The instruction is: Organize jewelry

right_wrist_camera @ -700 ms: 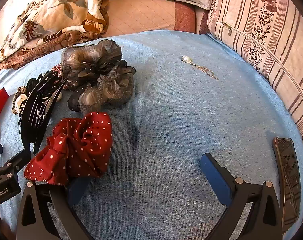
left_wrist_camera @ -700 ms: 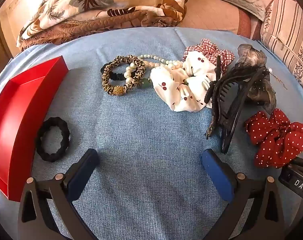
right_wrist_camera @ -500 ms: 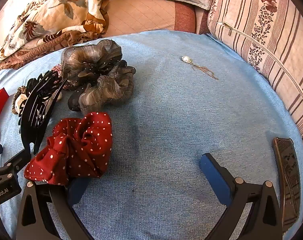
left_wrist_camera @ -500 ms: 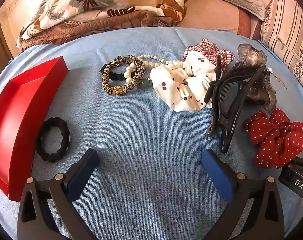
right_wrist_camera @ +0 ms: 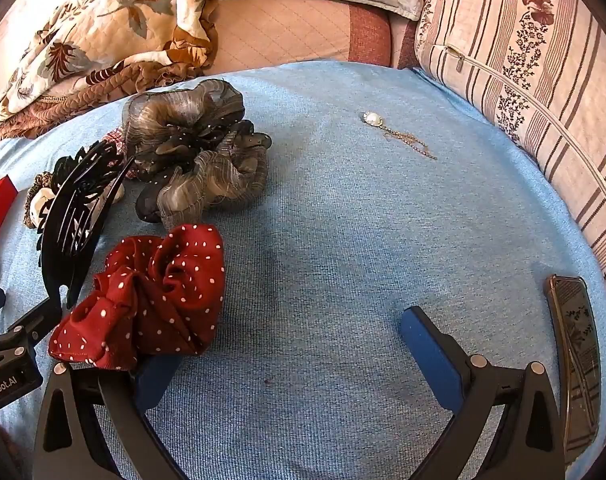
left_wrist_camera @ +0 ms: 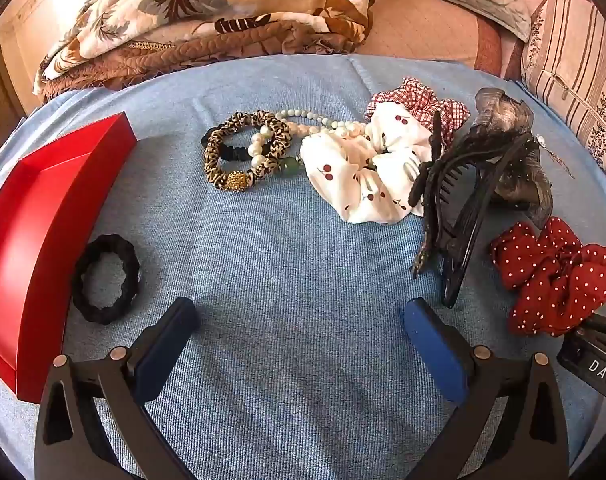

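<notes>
My left gripper [left_wrist_camera: 301,330] stands open over bare blue cloth with nothing between its pads. A red tray [left_wrist_camera: 43,216] lies at the left, and a black braided hair tie [left_wrist_camera: 105,278] rests just beside it. Farther back are a leopard-print band [left_wrist_camera: 243,150], a pearl bracelet [left_wrist_camera: 323,126], a white cherry scrunchie [left_wrist_camera: 363,176], a black claw clip [left_wrist_camera: 459,208] and a red dotted scrunchie [left_wrist_camera: 555,276]. My right gripper [right_wrist_camera: 287,350] is open too; the red dotted scrunchie [right_wrist_camera: 151,296] lies against its left finger. A pearl pendant on a chain [right_wrist_camera: 395,132] lies far back.
A grey ruffled scrunchie [right_wrist_camera: 199,152] sits behind the claw clip [right_wrist_camera: 77,216]. A dark phone [right_wrist_camera: 575,356] lies at the cloth's right edge. A striped pillow [right_wrist_camera: 523,60] borders the right, and a floral quilt [left_wrist_camera: 207,12] is bunched along the back.
</notes>
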Motion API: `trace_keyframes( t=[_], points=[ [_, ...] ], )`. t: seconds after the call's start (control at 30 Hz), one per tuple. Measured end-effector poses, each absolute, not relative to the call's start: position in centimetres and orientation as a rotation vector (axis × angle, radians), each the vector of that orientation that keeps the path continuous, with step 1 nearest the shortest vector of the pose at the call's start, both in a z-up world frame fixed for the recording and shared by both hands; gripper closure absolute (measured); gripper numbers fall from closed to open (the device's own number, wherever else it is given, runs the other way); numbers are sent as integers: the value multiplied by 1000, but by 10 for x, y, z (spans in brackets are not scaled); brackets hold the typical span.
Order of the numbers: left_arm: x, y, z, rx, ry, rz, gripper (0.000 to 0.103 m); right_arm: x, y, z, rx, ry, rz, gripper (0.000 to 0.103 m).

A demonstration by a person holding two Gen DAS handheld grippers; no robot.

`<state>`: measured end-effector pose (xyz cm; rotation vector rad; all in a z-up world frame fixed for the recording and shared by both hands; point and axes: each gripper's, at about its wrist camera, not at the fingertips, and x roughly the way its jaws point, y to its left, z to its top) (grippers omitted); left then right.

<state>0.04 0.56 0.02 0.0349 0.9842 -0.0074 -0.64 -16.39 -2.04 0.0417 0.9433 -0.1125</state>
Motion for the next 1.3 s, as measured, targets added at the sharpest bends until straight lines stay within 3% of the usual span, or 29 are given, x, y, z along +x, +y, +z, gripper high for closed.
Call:
trace_keyframes(
  t=[0.33, 0.83, 1.3],
  points=[
    [-6, 5, 3, 75, 1024, -71, 0, -3, -169, -18, 79, 1000, -97, 0],
    [-124, 68, 35, 63, 954, -28, 0, -105, -152, -2, 52, 1009, -87, 0],
    [-194, 104, 132, 13, 674, 72, 0, -184, -112, 101, 17, 684, -91, 1]
  ],
)
